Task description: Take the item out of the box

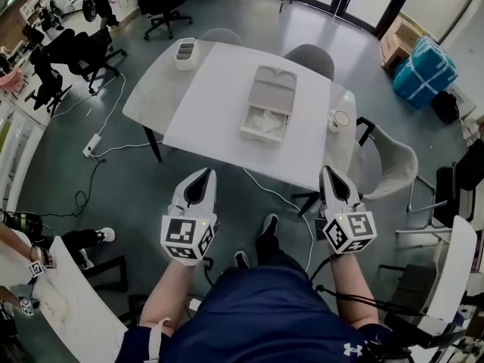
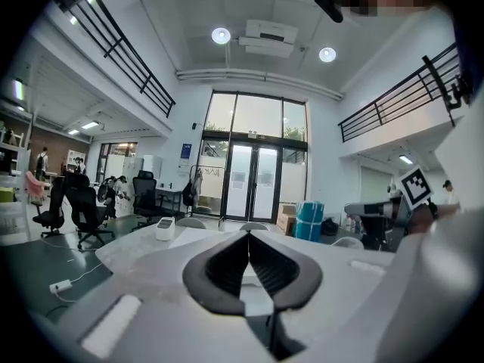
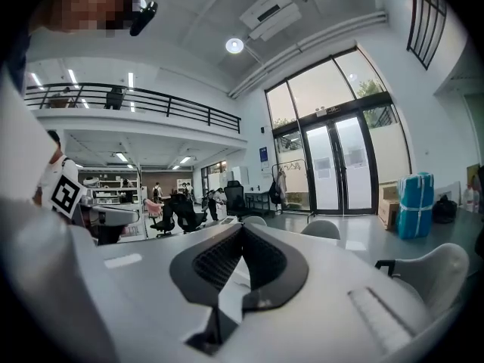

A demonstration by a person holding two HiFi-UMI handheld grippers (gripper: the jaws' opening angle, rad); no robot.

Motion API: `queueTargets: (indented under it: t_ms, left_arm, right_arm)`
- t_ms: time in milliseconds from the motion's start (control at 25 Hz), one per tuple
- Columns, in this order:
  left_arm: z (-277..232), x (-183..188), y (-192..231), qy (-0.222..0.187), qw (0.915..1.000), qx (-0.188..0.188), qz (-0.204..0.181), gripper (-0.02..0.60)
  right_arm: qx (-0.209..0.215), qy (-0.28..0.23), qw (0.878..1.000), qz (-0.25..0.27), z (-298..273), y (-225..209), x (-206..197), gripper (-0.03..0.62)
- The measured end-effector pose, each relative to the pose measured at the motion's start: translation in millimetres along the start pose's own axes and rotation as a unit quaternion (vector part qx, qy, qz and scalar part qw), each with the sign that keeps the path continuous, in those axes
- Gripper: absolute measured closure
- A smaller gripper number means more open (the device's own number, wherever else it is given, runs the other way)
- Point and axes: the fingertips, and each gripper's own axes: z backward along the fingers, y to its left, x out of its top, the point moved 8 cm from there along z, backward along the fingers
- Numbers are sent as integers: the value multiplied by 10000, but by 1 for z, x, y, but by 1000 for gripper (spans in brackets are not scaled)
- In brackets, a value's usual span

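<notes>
A beige box [image 1: 270, 91] lies open in the middle of the white table [image 1: 208, 100], its lid folded back on the far side. A white crumpled item [image 1: 265, 122] rests in the near half of the box. My left gripper [image 1: 206, 172] hovers short of the table's near edge, left of the box, jaws shut and empty. My right gripper [image 1: 327, 170] hangs at the near right corner, also shut with nothing held. In the left gripper view the left gripper [image 2: 248, 234] has its black pads meeting at the tip. The right gripper [image 3: 240, 228] looks the same in its own view.
A small white container [image 1: 185, 54] stands at the table's far left corner, and a round cup-like thing [image 1: 341, 118] at its right edge. Grey chairs [image 1: 310, 57] ring the table, one at the right [image 1: 392, 161]. A power strip [image 1: 92, 144] and cable lie on the floor.
</notes>
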Motion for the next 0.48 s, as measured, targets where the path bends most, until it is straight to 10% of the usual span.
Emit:
queueTargets:
  t_ms: [480]
  left_arm:
    - [-76,19,15,13,9990,455,-44,577]
  right_arm:
    - [375,101,9992,-15,-88,-60,10,591]
